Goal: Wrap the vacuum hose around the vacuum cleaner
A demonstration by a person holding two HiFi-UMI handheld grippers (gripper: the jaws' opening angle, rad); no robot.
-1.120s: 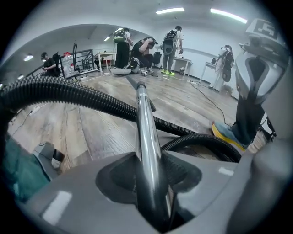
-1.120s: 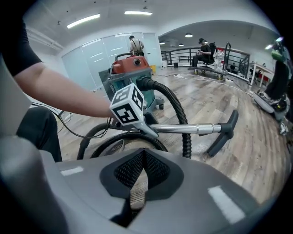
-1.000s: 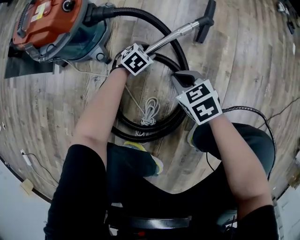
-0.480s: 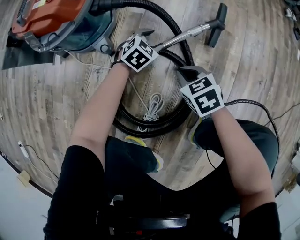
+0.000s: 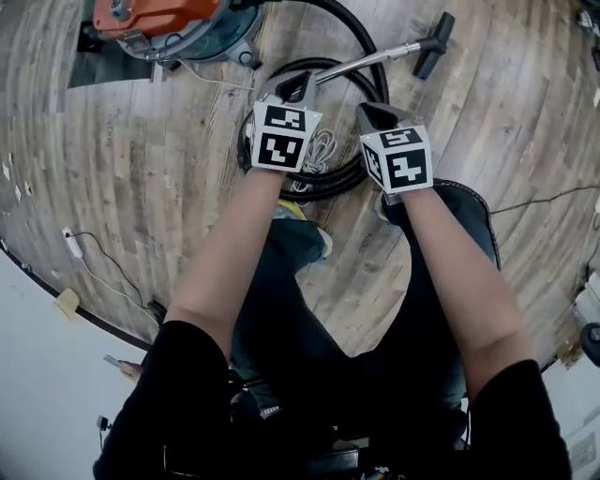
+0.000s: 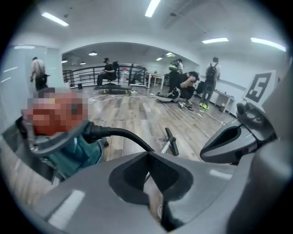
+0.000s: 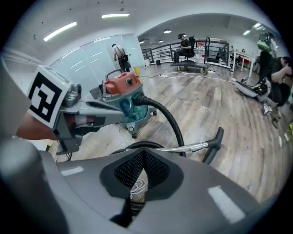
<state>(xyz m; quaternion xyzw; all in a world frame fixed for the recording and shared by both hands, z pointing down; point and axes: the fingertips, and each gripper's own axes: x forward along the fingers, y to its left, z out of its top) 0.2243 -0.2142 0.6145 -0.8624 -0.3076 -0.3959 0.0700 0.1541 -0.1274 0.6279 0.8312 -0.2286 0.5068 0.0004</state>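
holding both grippers side by side above the wooden floor (image 5: 141, 187), with the person's arms reaching down toward the coil. the left gripper (image 5: 292, 86) is showing, in the left gripper view, its jaws pressing together at the tips with nothing clamped between them; only floor is showing through the slit behind the tips. the right gripper (image 5: 377, 113) is showing the same in the right gripper view: jaws meeting at the tips, gripping nothing. the vacuum hose (image 5: 354, 173) is lying on the floor in a loose coil under and just beyond the two grippers, with one end arcing up to the vacuum cleaner (image 5: 164, 23). the cleaner is sitting at the upper left of the head view, apart from both grippers. the hose is not yet lying around the cleaner's body. the metal wand (image 5: 370, 58) is lying across the far side of the coil and ending in the black floor nozzle (image 5: 433, 42) at the upper right. a bundled white cord (image 5: 322, 150) is lying inside the coil, between the two grippers in the head view, and is also showing through the slit of the right gripper.
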